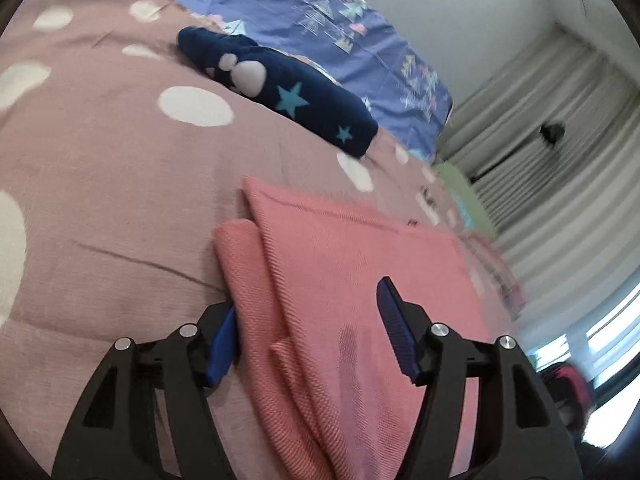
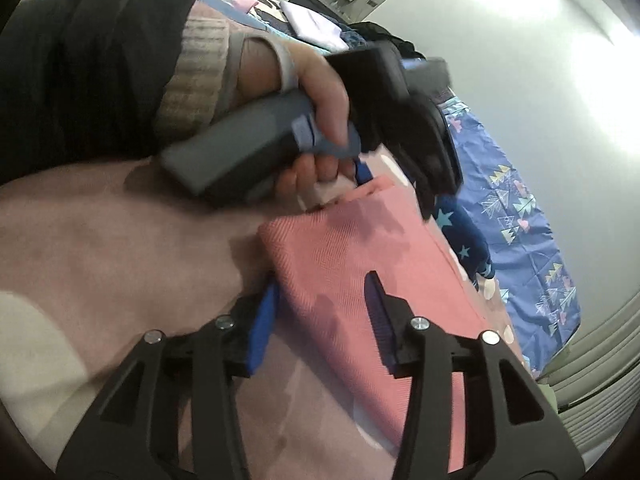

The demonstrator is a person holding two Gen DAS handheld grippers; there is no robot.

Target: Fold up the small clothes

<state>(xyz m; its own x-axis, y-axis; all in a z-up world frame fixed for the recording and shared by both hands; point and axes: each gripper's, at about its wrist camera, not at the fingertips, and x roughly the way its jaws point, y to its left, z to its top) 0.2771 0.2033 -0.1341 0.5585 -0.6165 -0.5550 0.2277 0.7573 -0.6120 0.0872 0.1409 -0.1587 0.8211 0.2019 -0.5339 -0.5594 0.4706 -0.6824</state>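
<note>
A: Where does the pink cloth (image 1: 352, 264) lie?

B: On the dusty-pink spotted blanket (image 1: 120, 184), folded flat. In the left wrist view it runs from between the left gripper (image 1: 308, 332) fingers away toward the upper right, with a narrow folded strip showing along its left edge.

A: And the left gripper's jaws?

B: Apart. The left blue pad (image 1: 222, 350) sits at the cloth's left edge, the right pad stands over the cloth's middle. The near part of the cloth is between them, but neither pad is seen pressing on it.

A: The right gripper (image 2: 320, 328)?

B: Also parted, less widely. The cloth's near corner lies between its fingers in the right wrist view; the left pad is just beside the cloth's edge, the right pad above the fabric. No pinch shows there either.

A: What else does that view give?

B: The person's left hand (image 2: 320, 108) around the grey handle of the other gripper, at the far end of the cloth, blurred. A dark sleeve with a beige ribbed cuff (image 2: 196, 76) is behind it.

A: Anything near the cloth?

B: A navy garment with stars (image 1: 288, 92) lies beyond it on the blanket, apart from it. Behind that is a blue patterned sheet (image 1: 320, 12).
</note>
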